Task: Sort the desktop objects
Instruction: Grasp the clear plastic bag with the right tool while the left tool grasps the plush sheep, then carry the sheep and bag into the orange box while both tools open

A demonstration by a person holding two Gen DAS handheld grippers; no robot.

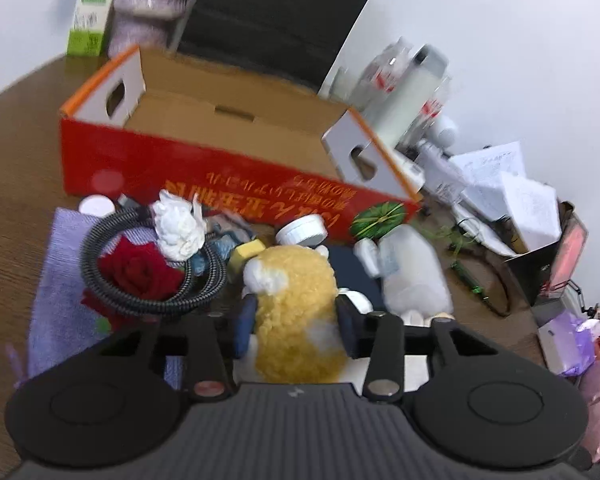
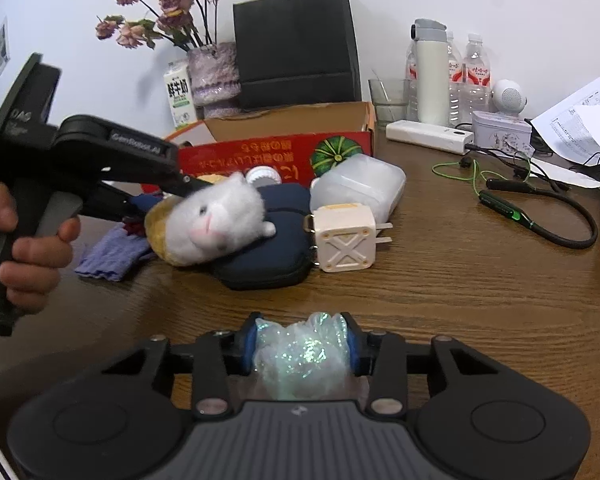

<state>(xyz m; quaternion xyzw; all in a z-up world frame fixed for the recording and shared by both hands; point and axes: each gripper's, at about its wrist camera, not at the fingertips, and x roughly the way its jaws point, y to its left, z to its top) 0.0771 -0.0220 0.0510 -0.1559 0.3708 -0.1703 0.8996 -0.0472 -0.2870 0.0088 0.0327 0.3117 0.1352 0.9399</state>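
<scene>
Left wrist view: the left gripper [image 1: 296, 312] clamps a yellow-and-white plush hamster [image 1: 296, 300] above the clutter, facing the open red cardboard box [image 1: 204, 168], its likely destination. Meanwhile the right gripper [image 2: 302, 346] pinches a crumpled iridescent wrapper [image 2: 302, 356] over the wooden desk [image 2: 440, 300].

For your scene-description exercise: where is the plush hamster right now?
The plush hamster is clamped in the left gripper, lying on the dark blue pouch just in front of the red cardboard box.
</scene>
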